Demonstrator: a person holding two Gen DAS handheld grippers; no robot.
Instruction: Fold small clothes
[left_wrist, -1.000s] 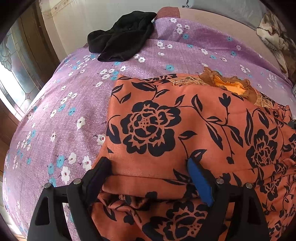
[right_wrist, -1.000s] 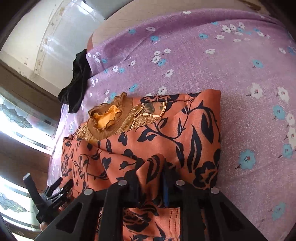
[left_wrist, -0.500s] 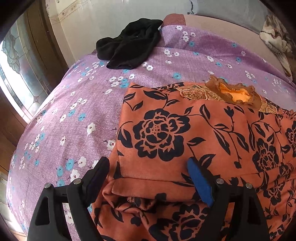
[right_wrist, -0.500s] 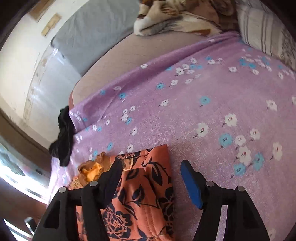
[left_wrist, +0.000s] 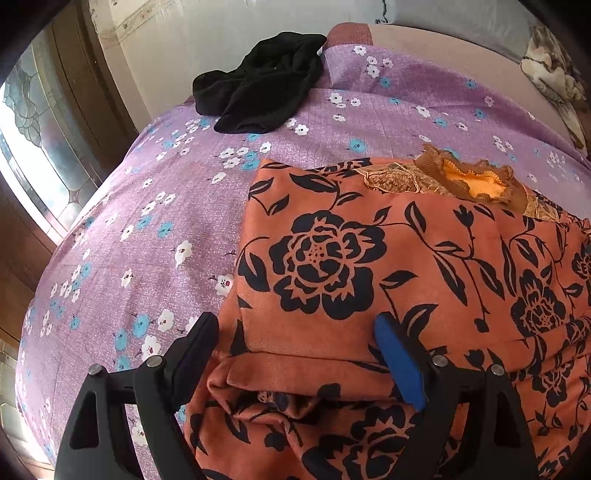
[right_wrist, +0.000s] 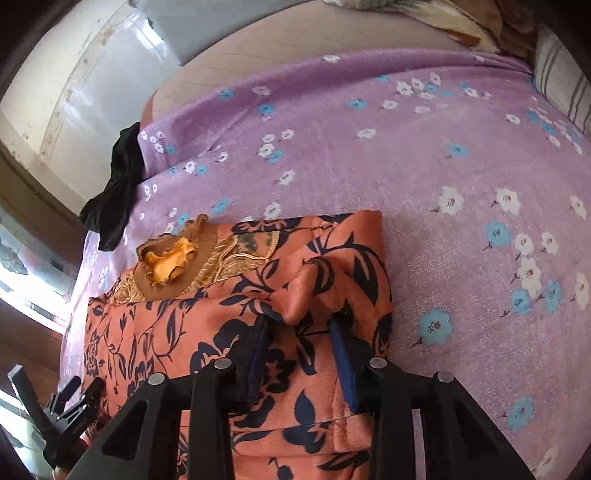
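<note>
An orange garment with black flowers lies folded on the purple flowered bedspread; its brown and gold collar points away. My left gripper is open over the garment's near left hem, touching nothing I can see. In the right wrist view the same garment shows with its collar. My right gripper is partly open, its fingers straddling a raised fold of the cloth near the right edge. The left gripper shows at the lower left there.
A black garment lies crumpled at the far edge of the bed, also in the right wrist view. A patterned blanket and a striped pillow lie at the far right. A window stands to the left.
My right gripper let go of the cloth, swung up and away, then came back down over a fold at the garment's right side. My left gripper stayed open and drew back slightly.
</note>
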